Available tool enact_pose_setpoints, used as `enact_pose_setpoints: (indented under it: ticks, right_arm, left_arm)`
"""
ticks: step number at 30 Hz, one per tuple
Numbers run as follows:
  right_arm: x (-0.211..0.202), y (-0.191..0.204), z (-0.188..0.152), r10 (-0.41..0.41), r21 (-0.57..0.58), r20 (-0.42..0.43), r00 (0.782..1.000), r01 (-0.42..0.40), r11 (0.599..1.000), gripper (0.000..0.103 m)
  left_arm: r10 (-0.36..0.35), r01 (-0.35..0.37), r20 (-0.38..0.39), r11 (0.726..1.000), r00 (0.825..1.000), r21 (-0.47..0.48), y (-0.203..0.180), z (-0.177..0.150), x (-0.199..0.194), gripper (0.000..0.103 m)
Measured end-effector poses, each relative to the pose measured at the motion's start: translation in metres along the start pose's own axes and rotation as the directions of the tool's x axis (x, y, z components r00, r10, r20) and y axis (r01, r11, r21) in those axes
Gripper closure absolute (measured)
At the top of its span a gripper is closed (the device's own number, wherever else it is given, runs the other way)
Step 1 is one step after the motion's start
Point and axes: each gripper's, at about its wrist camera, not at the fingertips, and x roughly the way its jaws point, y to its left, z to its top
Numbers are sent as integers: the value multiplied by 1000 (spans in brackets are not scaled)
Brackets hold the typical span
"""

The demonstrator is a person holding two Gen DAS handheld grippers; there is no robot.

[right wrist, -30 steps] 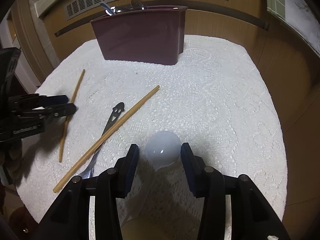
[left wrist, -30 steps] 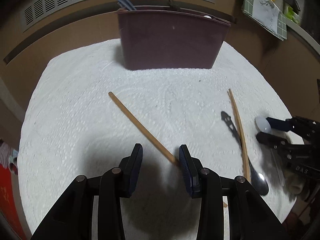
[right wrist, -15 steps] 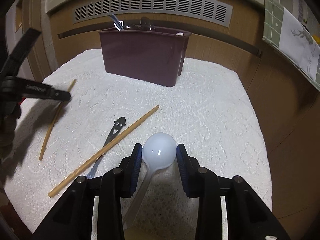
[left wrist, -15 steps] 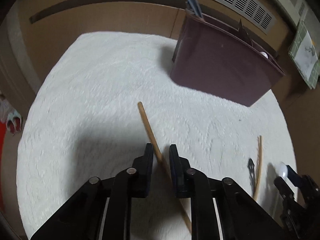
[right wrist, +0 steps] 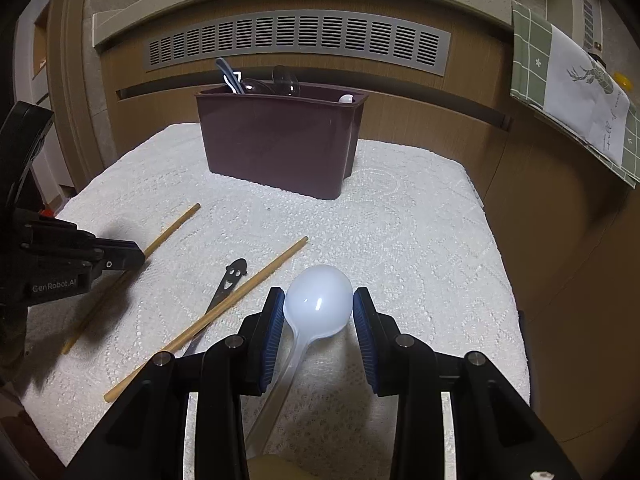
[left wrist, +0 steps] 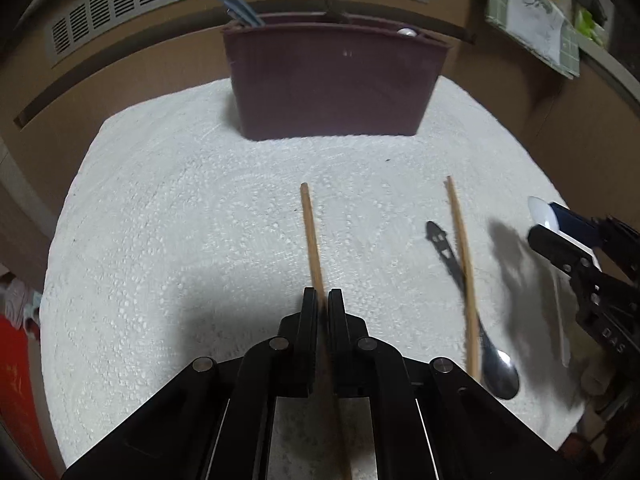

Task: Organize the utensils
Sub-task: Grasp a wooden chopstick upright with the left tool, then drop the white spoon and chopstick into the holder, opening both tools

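**Both tongs loaded, bin next**

My left tongs point(left wrist: 321, 300) were wide open a second ago and have now closed right down on the chopstick point(left wrist: 310, 232), pinching it near its near end so the rest points away toward the bin; my right tongs point(right wrist: 318, 308) stand wide, their blue pads pressing the sides of the white plastic spoon point(right wrist: 319, 300) bowl, where a second ago there was a gap on either side; the spoon now looks lifted off the cloth, its handle trailing back under the tongs. I judge both pickups made, so what is left for these two is the carry to the maroon utensil bin point(right wrist: 280, 140), which stands at the far side of the white cloth-covered counter point(right wrist: 420, 240) and already holds several utensils.

The second chopstick point(right wrist: 224, 308) lies on the cloth between my tongs, crossing over the metal spoon point(left wrist: 498, 368) with the smiley handle; both await sorting. The way to the bin looks open; the long chopstick may swing or catch the rim as I tip it in.
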Motion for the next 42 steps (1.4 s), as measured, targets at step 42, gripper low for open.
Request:
enact_pose_setpoints:
  ticks: [42]
  right_arm:
    - [-39, -20, 32, 51, 74, 115, 992, -60, 995, 71]
  left_arm:
    - [-189, 273, 488, 956, 852, -107, 15, 34, -132, 97]
